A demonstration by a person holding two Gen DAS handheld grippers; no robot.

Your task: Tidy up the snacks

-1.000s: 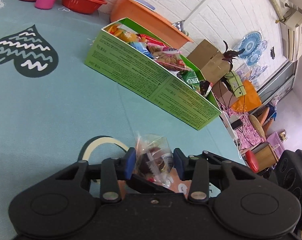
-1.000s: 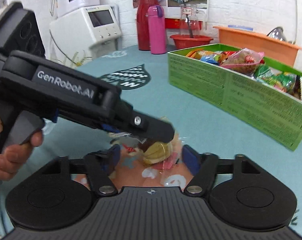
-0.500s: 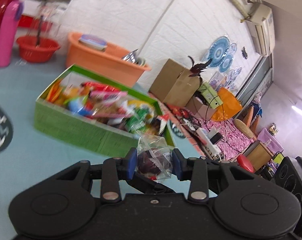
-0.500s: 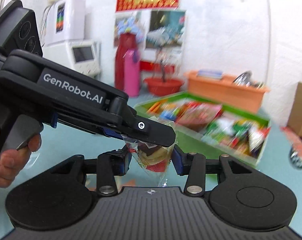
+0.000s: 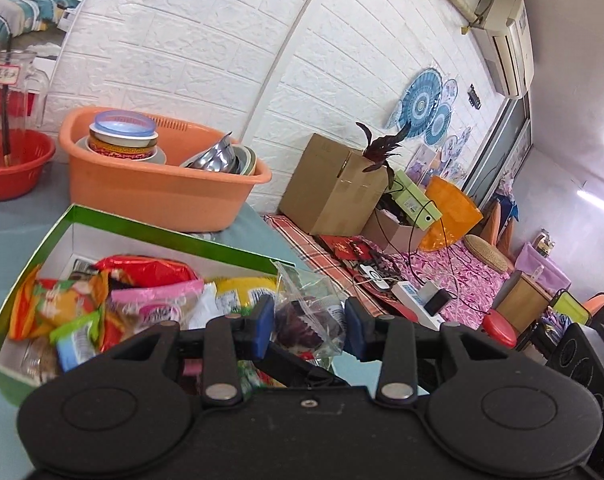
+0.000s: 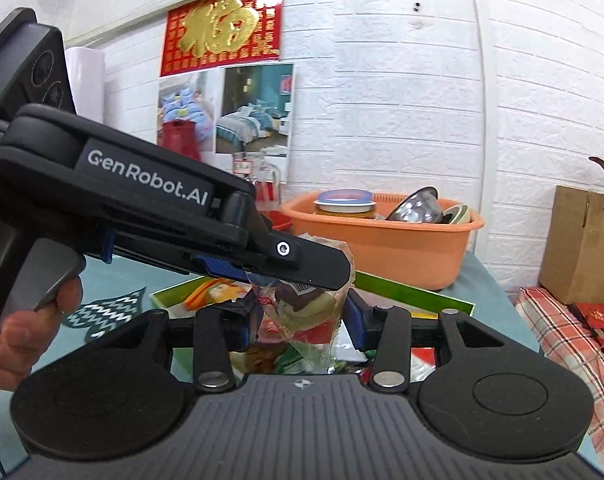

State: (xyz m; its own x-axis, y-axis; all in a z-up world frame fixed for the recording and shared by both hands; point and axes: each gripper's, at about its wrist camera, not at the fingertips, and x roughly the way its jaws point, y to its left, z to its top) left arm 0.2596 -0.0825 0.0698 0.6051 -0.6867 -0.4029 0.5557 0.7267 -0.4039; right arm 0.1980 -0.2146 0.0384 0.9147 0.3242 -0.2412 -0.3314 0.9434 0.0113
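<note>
A clear snack bag (image 5: pixel 306 318) with dark and yellow treats inside hangs in the air between both grippers. My left gripper (image 5: pixel 308 325) has its blue pads on the bag's two sides, and its jaws are opening slightly. In the right wrist view the left gripper (image 6: pixel 322 274) reaches in from the left over the bag (image 6: pixel 302 312). My right gripper (image 6: pixel 299 326) is shut on the same bag from below. The green snack box (image 5: pixel 161 233), full of colourful packets, lies just under and beyond the bag (image 6: pixel 414 293).
An orange basin (image 5: pixel 153 194) with bowls stands behind the box. A red basket (image 5: pixel 9 168) and a glass jug (image 5: pixel 9 92) are at the far left. A cardboard box (image 5: pixel 330 192) sits beyond the table's right edge. A hand (image 6: pixel 17 340) holds the left gripper.
Both grippers rose from the table with the bag and moved over the green box. The right gripper's jaws closed onto the bag.
</note>
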